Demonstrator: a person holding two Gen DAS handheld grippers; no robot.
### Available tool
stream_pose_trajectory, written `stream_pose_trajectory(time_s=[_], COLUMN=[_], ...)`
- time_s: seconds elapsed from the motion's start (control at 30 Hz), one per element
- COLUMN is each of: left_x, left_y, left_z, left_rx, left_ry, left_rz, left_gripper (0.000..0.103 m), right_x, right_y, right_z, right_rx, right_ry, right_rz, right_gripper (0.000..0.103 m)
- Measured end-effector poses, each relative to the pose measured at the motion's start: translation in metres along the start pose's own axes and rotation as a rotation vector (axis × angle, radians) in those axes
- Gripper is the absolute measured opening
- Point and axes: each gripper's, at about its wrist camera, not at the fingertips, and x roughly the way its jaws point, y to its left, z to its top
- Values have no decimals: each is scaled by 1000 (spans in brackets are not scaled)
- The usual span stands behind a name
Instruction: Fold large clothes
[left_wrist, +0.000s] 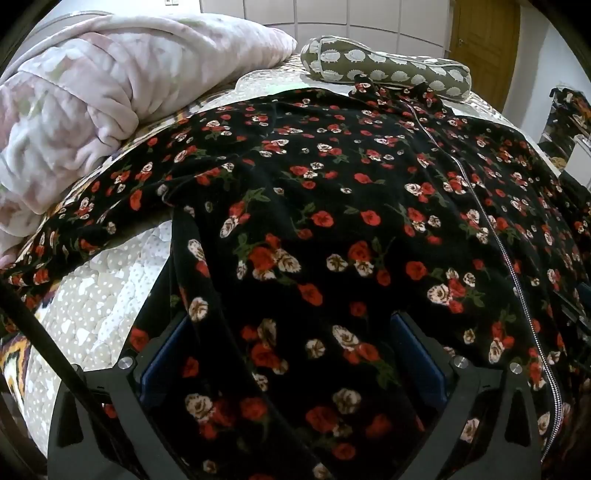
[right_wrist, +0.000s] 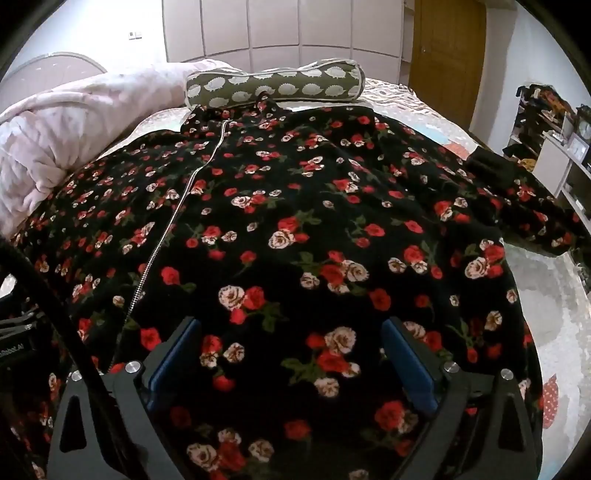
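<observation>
- Left gripper (left_wrist: 291, 354) hung wide open over the black rose-print zip-up garment (left_wrist: 332, 206), spread flat on the polka-dot bedspread (left_wrist: 110, 280).
- Pink blanket (left_wrist: 92, 99) bunched up left; hedgehog-print bolster pillow (left_wrist: 384, 70) lay at the collar.

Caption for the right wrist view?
Open right gripper above a zipped black floral jacket spread on the bed.

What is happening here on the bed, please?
A person is about to fold a black floral robe that lies spread flat on the bed, zipper closed and collar toward the hedgehog-print pillow. The left gripper and the right gripper both hang over its near part, angled down, jaws wide open. Nothing is gripped yet. A pink blanket lies bunched beside it.
</observation>
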Motion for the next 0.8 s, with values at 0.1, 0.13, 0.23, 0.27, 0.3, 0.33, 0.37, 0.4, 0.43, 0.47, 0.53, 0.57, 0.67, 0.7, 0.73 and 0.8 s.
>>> stream_pose_trajectory(time_s=[0.1,0.13,0.23,0.27,0.3,0.33,0.37,0.4,0.43,0.47,0.53,0.57,0.67,0.7,0.73,0.8], left_x=[0,0,0,0,0,0,0,0,0,0,0,0,0,0,0,1], left_y=[0,0,-1,-1,-1,-1,-1,-1,-1,-1,-2,-2,-2,-2,-2,-2], left_z=[-1,-1,-1,-1,-2,-2,-2,-2,-2,-2,-3,-2,-3,-3,-3,-3], left_rx=[0,0,0,0,0,0,0,0,-1,0,-1,-1,0,-1,-1,-1], left_ry=[-1,-1,-2,-2,-3,-3,-3,-3,-4,-4,-4,-4,-5,-5,-5,-6], left_rz=[1,1,1,1,1,2,2,2,2,2,2,2,3,3,3,3], left_gripper=[103,103,103,103,103,103,103,103,103,103,103,103,103,103,103,103], right_x=[0,0,0,0,0,0,0,0,0,1,0,0,0,0,0,0], right_y=[-1,-1,-3,-4,-5,1,1,1,2,2,2,2,2,2,2,2], right_z=[0,0,-1,-1,-1,0,0,0,-1,-1,0,0,0,0,0,0], right_rx=[0,0,0,1,1,-1,-1,-1,-1,0,-2,-2,-2,-2,-2,-2], right_ry=[-1,-1,-2,-2,-3,-1,-1,-1,-1,-1,0,0,1,1,1,1], right_rz=[-3,-4,-6,-7,-8,5,5,6,7,7,3,2,1,1,1,1], right_gripper=[99,99,100,100,100,100,100,100,100,100,100,100,100,100,100,100])
